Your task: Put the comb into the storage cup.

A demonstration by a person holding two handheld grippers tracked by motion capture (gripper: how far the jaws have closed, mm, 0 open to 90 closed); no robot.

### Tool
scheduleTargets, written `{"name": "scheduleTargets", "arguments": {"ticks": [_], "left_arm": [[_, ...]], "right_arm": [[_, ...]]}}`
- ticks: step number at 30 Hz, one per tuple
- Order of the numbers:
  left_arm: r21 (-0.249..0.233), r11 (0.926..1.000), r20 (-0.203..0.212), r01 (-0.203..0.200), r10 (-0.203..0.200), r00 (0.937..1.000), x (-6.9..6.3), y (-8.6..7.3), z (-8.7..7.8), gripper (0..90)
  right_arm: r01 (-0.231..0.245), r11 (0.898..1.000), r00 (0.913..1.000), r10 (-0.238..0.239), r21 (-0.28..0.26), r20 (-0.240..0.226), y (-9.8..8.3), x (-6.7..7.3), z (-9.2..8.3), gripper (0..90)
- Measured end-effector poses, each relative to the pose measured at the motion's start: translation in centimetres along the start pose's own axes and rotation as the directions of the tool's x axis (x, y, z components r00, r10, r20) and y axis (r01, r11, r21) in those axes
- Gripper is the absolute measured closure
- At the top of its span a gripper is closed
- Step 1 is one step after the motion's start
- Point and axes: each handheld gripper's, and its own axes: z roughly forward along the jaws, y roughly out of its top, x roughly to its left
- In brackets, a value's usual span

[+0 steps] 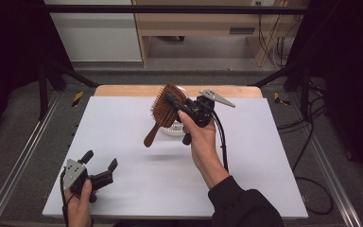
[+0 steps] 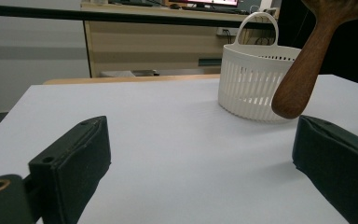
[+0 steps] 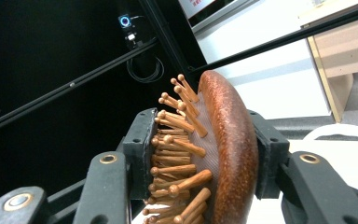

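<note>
The brown wooden hairbrush with round-tipped wooden pins [image 1: 164, 109] is up in the air, held in the jaws of the right gripper [image 1: 177, 105]. The jaws are closed on the oval head of the brush. One jaw presses on the pins and the other presses on the smooth, shiny back. In the right gripper view the head [image 3: 214, 154] sits right between the two black jaws. The handle hangs down below the jaws and points at the counter [image 1: 123, 142].

The brush looks hard and stiff, so I think it will not bend. It looks light, too. The smooth back may be slippery, and the long handle could make the brush swing or twist in the jaws. The pins sit on a soft pad, so that side may give a little. The handle looks like another good place to grab, since it is thin and rounded.

Just behind the brush, past the jaws, stands a white plastic basket with thin slats and a loop handle [image 2: 256, 79]. It rests on the white counter.

The left gripper [image 1: 100, 166] sits low near the front edge of the counter. Its jaws are wide open and have nothing between them. The brush handle's end [image 2: 303, 79] hangs far ahead of them.
</note>
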Motion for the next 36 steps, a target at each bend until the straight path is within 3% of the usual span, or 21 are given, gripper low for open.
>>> {"name": "scheduleTargets", "arguments": {"ticks": [15, 36], "left_arm": [[0.003, 1.0, -0.01, -0.004, 0.004, 0.9999, 0.0, -0.1, 0.1, 4.4], [0.007, 0.9999, -0.003, -0.014, 0.015, 0.9999, -0.1, -0.2, 0.2, 4.3]], "right_arm": [[0.0, 0.999, 1.0, 0.0, -0.035, 0.001, 2.0, 0.4, 1.0, 51.1], [0.032, 0.995, 0.9959, -0.024, -0.096, 0.087, 6.4, -0.9, 2.8, 51.0]]}}
